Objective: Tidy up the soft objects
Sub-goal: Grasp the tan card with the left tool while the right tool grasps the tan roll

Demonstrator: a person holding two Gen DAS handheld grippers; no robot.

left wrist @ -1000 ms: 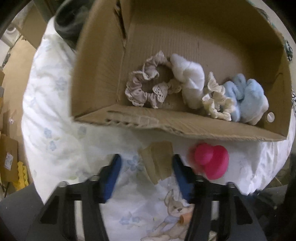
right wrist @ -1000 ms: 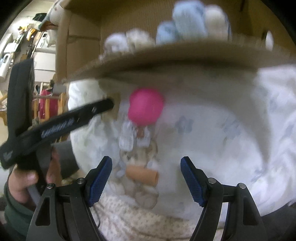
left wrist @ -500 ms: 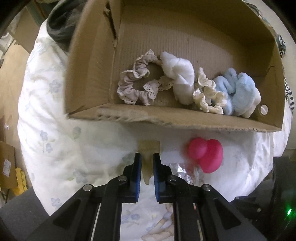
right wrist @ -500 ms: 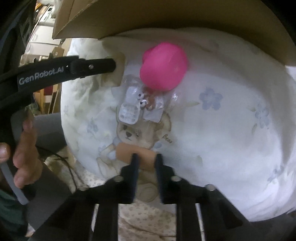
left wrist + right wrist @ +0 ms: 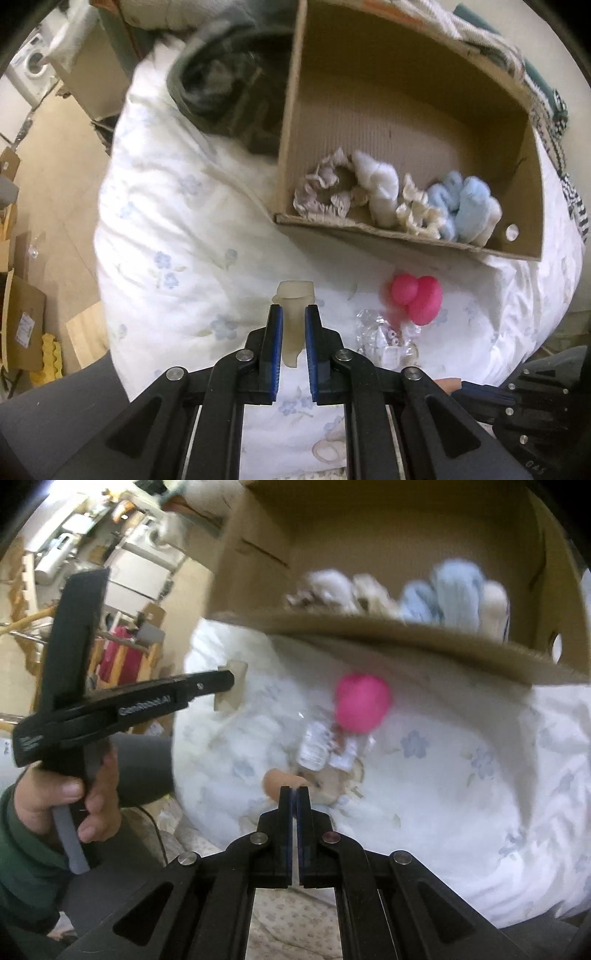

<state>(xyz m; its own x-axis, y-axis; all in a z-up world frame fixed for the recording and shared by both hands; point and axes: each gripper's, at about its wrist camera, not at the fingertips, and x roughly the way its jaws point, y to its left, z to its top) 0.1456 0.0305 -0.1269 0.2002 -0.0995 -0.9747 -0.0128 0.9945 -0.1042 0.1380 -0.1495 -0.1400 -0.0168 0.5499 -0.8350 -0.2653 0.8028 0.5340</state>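
My left gripper is shut on a beige soft pad and holds it above the white quilt; it shows from the side in the right wrist view. My right gripper is shut on a peach soft tube at the quilt's near edge. A pink soft blob lies on the quilt in front of the cardboard box. The box holds scrunchies and fluffy white and blue pieces.
A clear plastic packet lies by the pink blob, also in the right wrist view. A dark garment lies left of the box. Cardboard boxes and floor clutter are off the bed's left side.
Both grippers went from open to shut, the left on the beige pad, the right on the peach tube. The left has lifted and pulled back from the box.
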